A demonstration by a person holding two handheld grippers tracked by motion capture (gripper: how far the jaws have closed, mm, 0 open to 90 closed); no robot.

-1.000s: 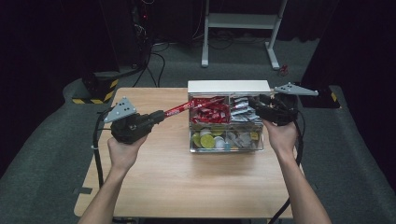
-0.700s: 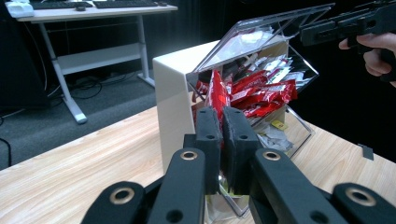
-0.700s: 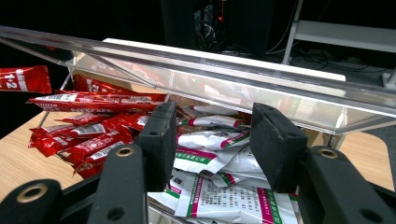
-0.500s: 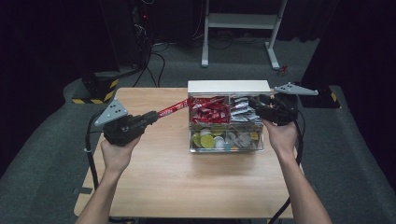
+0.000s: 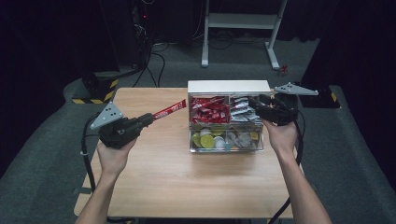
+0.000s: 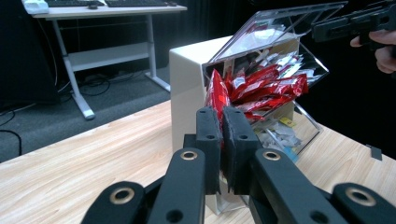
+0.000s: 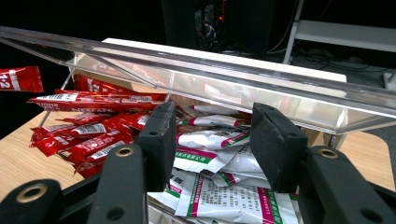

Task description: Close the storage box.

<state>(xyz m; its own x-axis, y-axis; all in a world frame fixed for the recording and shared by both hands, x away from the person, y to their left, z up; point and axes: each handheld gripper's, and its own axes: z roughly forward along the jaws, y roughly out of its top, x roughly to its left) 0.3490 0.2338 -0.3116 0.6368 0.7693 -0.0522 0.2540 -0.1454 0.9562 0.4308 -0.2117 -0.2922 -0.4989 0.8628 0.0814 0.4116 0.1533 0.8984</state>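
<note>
The left gripper (image 5: pixel 148 119) has its fingers clamped on one red sachet (image 5: pixel 170 109), lifted clear left of the organizer box (image 5: pixel 228 87) on the desk (image 5: pixel 154 182) — while the right gripper (image 5: pixel 254 103), fingers apart, props the clear lid (image 7: pixel 261 86) up for access.

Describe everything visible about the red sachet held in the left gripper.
The long, narrow red stick sachet looks like glossy foil or plastic film, with small white print along it that is too small to read. One end is pinched between the shut jaws of the left gripper; the rest juts out free, slanting up toward the clear plastic organiser box. It hangs above the wooden table, just left of the box and apart from it, touching nothing but the jaws.
</note>
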